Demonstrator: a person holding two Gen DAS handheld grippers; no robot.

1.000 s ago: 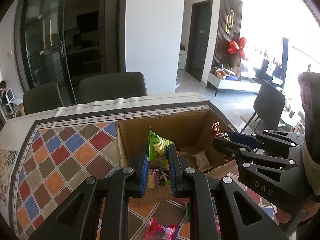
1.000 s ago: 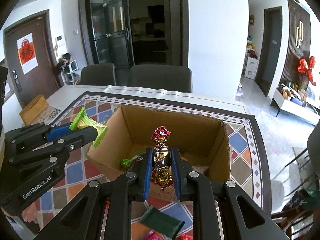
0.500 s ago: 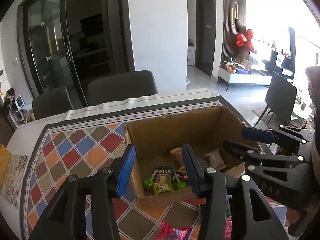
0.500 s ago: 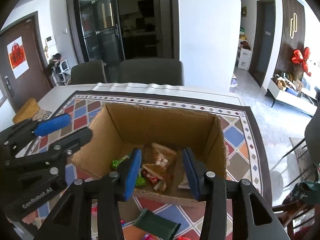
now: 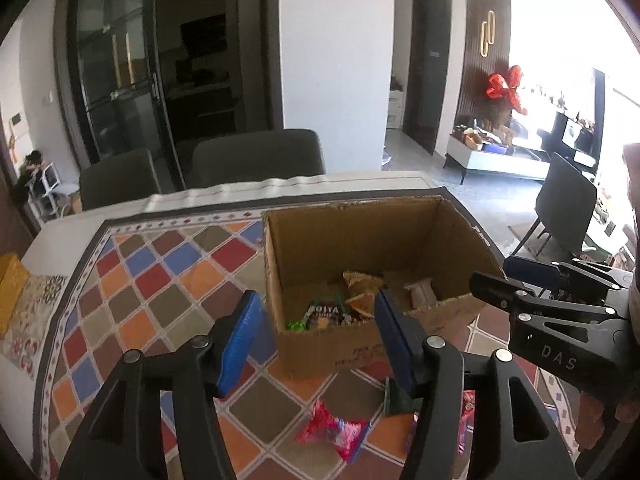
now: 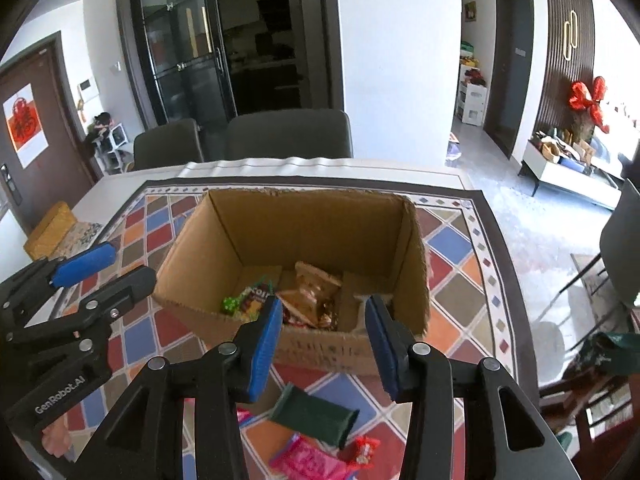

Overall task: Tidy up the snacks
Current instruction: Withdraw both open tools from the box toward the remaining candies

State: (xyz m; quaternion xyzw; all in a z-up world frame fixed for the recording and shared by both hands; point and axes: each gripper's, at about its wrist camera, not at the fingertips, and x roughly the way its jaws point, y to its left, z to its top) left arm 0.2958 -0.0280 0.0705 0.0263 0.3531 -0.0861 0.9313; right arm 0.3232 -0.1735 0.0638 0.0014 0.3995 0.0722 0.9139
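An open cardboard box (image 5: 360, 224) (image 6: 312, 228) stands on the patterned tablecloth. Inside lie a green-wrapped coffee snack (image 5: 324, 314) (image 6: 252, 298), a golden-brown packet (image 5: 362, 284) (image 6: 316, 292) and other wrappers. My left gripper (image 5: 316, 340) hovers before the box's near left corner; its jaws are opening with nothing between them. My right gripper (image 6: 324, 336) stands open and empty over the near wall. On the cloth in front lie a pink wrapper (image 5: 334, 432), a dark green packet (image 6: 314, 416), a pink packet (image 6: 308, 460) and a red candy (image 6: 362, 450).
The multicoloured tablecloth (image 5: 160, 280) covers the table. Two dark chairs (image 5: 256, 156) stand behind the far edge. A yellow box (image 6: 50, 224) lies at the table's left end. To the right the table ends above tiled floor, with another chair (image 5: 568, 208) there.
Both grippers have opened: the green snack and the red foil candy left the jaws and now lie in the box. Both grippers have drawn back a little from it.
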